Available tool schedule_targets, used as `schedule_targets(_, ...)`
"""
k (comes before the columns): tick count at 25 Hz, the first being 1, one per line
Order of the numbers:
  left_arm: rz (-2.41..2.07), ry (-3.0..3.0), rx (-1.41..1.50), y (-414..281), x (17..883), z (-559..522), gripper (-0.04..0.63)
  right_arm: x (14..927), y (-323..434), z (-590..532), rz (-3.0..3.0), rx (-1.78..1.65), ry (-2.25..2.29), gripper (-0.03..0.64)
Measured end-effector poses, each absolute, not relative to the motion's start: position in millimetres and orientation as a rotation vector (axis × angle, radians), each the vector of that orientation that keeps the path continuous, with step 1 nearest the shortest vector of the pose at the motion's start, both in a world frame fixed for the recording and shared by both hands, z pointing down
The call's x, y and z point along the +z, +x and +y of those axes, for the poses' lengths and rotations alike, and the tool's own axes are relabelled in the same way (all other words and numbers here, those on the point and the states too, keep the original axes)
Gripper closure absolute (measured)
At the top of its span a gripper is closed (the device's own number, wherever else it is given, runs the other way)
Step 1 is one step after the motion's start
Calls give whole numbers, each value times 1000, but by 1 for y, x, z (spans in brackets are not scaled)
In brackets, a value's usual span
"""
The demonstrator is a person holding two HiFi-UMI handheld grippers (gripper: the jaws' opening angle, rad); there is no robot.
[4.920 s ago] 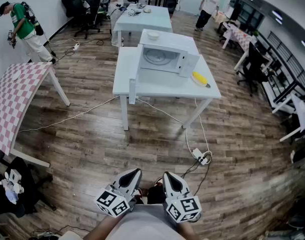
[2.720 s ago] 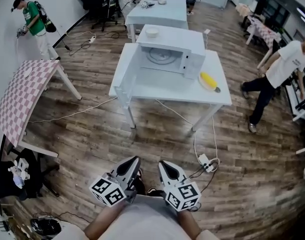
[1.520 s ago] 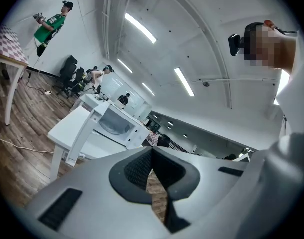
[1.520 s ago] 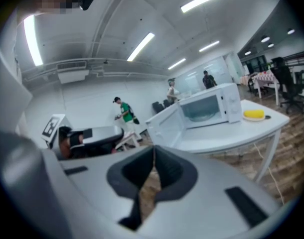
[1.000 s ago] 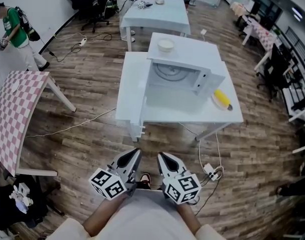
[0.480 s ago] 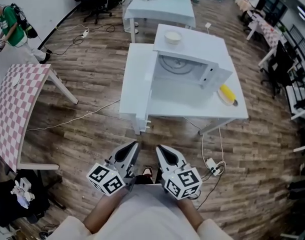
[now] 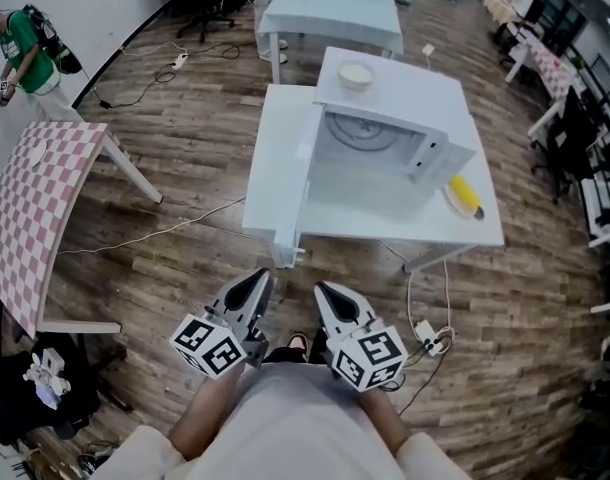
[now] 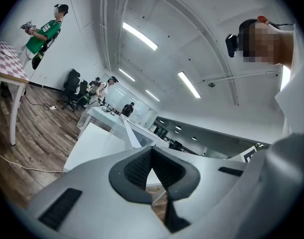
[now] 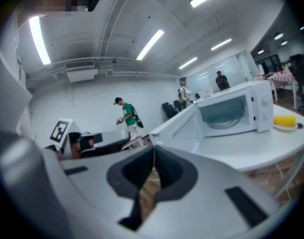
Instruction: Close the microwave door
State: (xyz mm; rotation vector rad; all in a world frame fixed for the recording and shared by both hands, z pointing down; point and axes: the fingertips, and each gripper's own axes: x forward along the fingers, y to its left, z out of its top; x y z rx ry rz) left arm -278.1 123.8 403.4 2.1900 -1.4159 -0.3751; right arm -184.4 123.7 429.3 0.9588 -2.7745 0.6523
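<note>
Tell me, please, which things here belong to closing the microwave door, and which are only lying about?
For the job:
microwave
its open door
left gripper, shut and empty
right gripper, shut and empty

Lying about:
bowl on top of the microwave
yellow food beside the microwave
checked table
power strip on the floor

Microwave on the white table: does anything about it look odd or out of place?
The microwave has its door swung wide open at its left side, leaving the inside exposed. A bowl sits on its roof, an unusual spot. Nothing looks spilled or broken.
</note>
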Motion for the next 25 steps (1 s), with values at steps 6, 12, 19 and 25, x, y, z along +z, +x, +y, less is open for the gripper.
schedule_targets(6,-1488,2146,-329,-300,413,105,577,434,-183,109,-2765,663,932,594)
schedule_targets(12,-1527,2134,-299,-304,420,91,577,436,-182,95,-2766,668,896,594)
schedule_targets(19,-1540,2106,-264,-306,434,73,577,439,-179,74,-2746,701,879,594)
schedule_targets(25,-1560,2070,-258,-307,439,60,575,443,-176,59,-2743,724,852,594)
